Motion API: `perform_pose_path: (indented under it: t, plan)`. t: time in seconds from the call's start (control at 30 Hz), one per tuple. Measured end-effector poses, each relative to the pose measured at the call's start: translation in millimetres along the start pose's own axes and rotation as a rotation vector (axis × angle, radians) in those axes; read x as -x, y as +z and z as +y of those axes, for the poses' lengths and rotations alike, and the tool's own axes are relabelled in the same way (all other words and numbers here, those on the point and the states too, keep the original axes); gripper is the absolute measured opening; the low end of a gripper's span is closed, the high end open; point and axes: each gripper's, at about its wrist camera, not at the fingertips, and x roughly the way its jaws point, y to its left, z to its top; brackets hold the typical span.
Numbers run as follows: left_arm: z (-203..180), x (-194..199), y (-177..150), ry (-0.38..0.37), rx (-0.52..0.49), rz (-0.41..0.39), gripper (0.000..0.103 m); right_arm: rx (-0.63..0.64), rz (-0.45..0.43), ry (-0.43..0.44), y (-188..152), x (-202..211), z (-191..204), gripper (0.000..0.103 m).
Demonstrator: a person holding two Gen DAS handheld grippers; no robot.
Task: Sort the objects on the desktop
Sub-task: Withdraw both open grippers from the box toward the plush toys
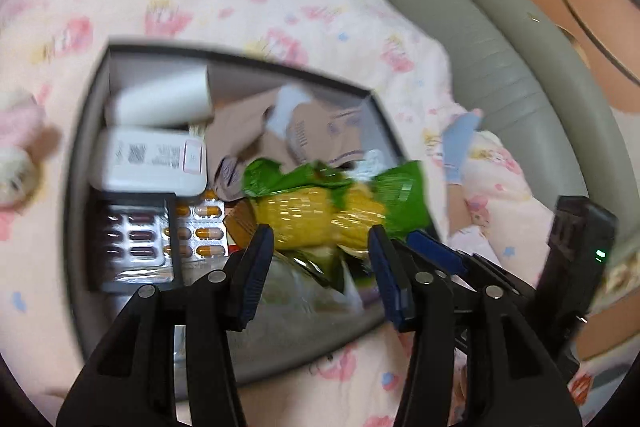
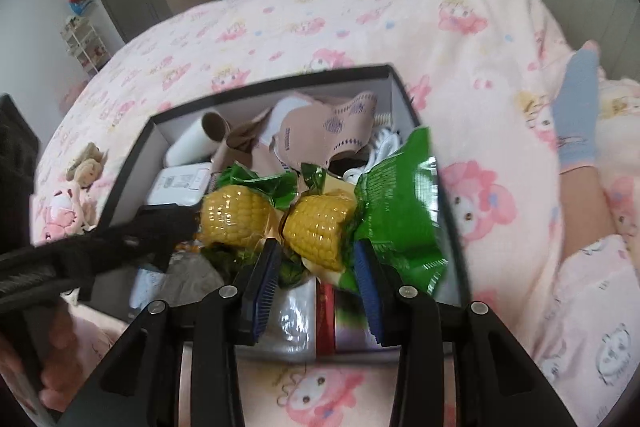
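A vacuum-packed corn packet [image 2: 320,227], two yellow cob pieces in green wrapping, hangs over a dark-rimmed box [image 2: 280,77] on the bed. My right gripper [image 2: 316,267] is shut on the right cob piece, with a blue pad on each side. In the left wrist view the same corn packet [image 1: 320,219] lies just past my left gripper [image 1: 322,255], whose jaws stand open and apart from it. The box [image 1: 240,57] holds a white roll [image 1: 160,103], a white labelled carton [image 1: 152,159], capsule blister packs [image 1: 132,239] and torn beige packaging [image 1: 304,135].
The box sits on a pink cartoon-print blanket [image 2: 360,15]. A person's foot in a blue sock [image 2: 576,115] lies to the right of the box. Plush toys [image 2: 80,187] lie to its left. A grey padded headboard [image 1: 480,39] runs along the right.
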Motion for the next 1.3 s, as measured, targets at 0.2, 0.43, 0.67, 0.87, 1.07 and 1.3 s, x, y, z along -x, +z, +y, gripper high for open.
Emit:
perform_pose_path:
  t: [0.2, 0.43, 0.67, 0.87, 1.07, 1.3]
  plan:
    - [-18.3, 40.6, -15.6, 0.066, -0.093, -0.038, 0.055, -0.047, -0.061, 0.03, -5.8, 36.8, 10.9, 0.047]
    - [-17.3, 71.0, -33.3, 0.094, -0.085, -0.057, 0.062, -0.018, -0.104, 0.053, -9.1, 62.8, 44.5, 0.052]
    - [-7.3, 95.7, -41.1, 0.11, -0.09, -0.081, 0.063, -0.006, -0.12, 0.062, -20.9, 71.7, 70.4, 0.057]
    - [10.5, 110.2, -48.6, 0.123, -0.073, -0.095, 0.065, 0.013, -0.117, 0.07, -23.5, 71.2, 90.7, 0.057]
    - [42.0, 131.9, -53.4, 0.123, -0.03, -0.116, 0.065, 0.091, -0.11, 0.079, -22.1, 63.6, 129.6, 0.057]
    - [84.5, 166.1, -57.2, 0.168, 0.039, -0.162, 0.067, 0.158, -0.072, 0.162, -18.2, 45.4, 177.9, 0.057]
